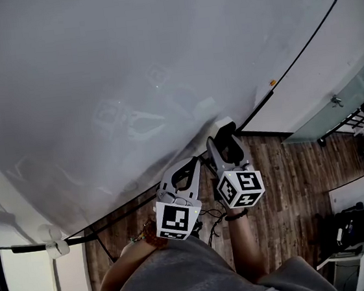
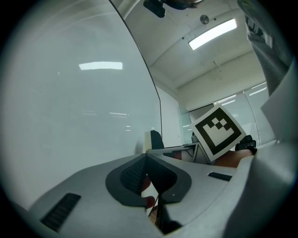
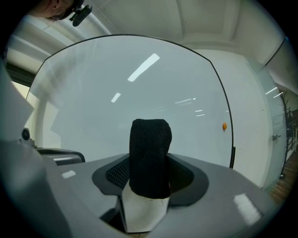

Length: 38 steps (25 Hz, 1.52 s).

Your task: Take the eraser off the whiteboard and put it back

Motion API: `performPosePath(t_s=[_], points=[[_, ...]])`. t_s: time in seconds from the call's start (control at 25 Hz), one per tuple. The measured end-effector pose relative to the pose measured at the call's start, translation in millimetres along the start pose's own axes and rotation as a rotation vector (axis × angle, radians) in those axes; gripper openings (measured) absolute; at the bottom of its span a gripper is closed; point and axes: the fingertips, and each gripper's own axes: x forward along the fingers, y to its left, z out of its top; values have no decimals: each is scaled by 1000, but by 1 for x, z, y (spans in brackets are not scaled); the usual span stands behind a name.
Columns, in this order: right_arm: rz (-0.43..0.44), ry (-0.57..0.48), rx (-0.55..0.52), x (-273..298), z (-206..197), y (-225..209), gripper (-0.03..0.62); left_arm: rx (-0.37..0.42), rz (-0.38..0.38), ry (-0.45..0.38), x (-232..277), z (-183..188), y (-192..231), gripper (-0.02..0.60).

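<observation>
Right gripper (image 3: pixel 149 177) clamps its dark cross-hatched pads on the eraser (image 3: pixel 150 151) — white blocky body, black nubbly felt face rounded at the top — close before the glossy, thin-black-framed whiteboard (image 3: pixel 139 88), contact unclear; left gripper (image 2: pixel 147 179) alongside, smooth grey jaws closed together, empty.

The whiteboard (image 1: pixel 127 63) lies open wide ahead. Only the left gripper (image 1: pixel 193 166), just beside the right gripper (image 1: pixel 225 135), narrows passage there.
</observation>
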Motion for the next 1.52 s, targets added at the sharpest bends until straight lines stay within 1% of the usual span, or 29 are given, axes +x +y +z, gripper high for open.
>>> performPosePath(t_s=[0.12,0.52,0.6,1.16,1.52], points=[[-3,-3,3,-4,-5,4,235,-2,-2,1,-5,-3,0,8],[-15,-12,12,-22,-6,-3,235,5,-4,17,-11,-9,-11,8],[-14,-12,14,-25,-7,-2,235,-6,-1,16,-13,-8,-12,6],[9,-16,11,-46,-6,9,235,3,26,25,-34,-11,-23,6],[5,-24,14,-65,-4,9,235,12,20,35,-46,-12,-40,7]])
